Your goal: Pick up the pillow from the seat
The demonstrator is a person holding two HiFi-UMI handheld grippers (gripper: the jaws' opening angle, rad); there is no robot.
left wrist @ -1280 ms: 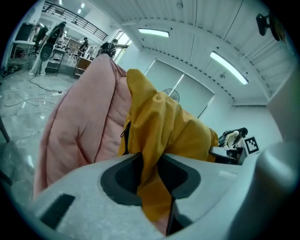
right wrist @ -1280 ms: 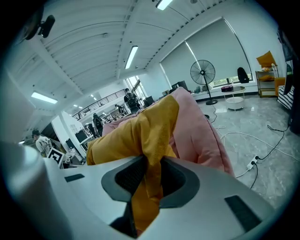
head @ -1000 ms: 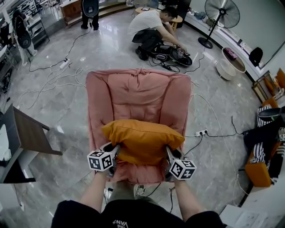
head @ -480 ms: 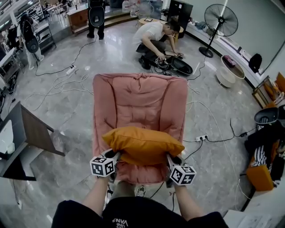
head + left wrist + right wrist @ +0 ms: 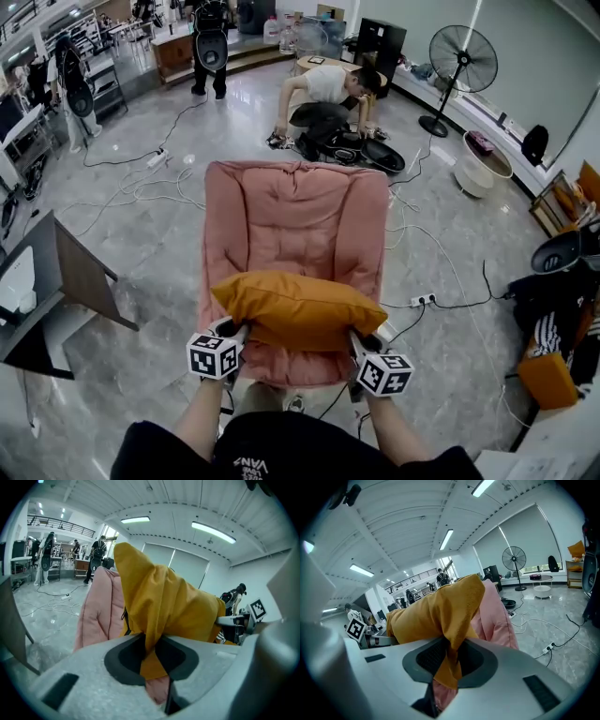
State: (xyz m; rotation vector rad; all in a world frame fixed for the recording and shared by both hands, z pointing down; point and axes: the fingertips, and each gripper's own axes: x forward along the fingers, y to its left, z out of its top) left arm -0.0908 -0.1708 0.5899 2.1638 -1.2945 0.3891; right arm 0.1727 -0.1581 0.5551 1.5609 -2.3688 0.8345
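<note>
An orange pillow (image 5: 300, 309) hangs just above the front of the pink padded seat (image 5: 295, 216), held at both ends. My left gripper (image 5: 234, 336) is shut on the pillow's left corner; in the left gripper view the orange fabric (image 5: 164, 606) is pinched between the dark pads, and the jaws have just been closing further on it. My right gripper (image 5: 361, 339) is shut on the right corner, with the pillow fabric (image 5: 450, 611) squeezed between its pads, these jaws also closing slightly. The pink seat (image 5: 101, 613) shows behind the pillow in both gripper views.
A person (image 5: 328, 98) crouches over gear on the floor behind the seat. Cables and a power strip (image 5: 424, 300) lie on the grey floor. A dark table (image 5: 56, 291) stands at the left, a fan (image 5: 464, 56) at the back right, orange furniture (image 5: 548, 375) at the right.
Both grippers have lifted the pillow and drawn it toward me, off the seat cushion. The view has shifted back, showing more of the seat's backrest.
</note>
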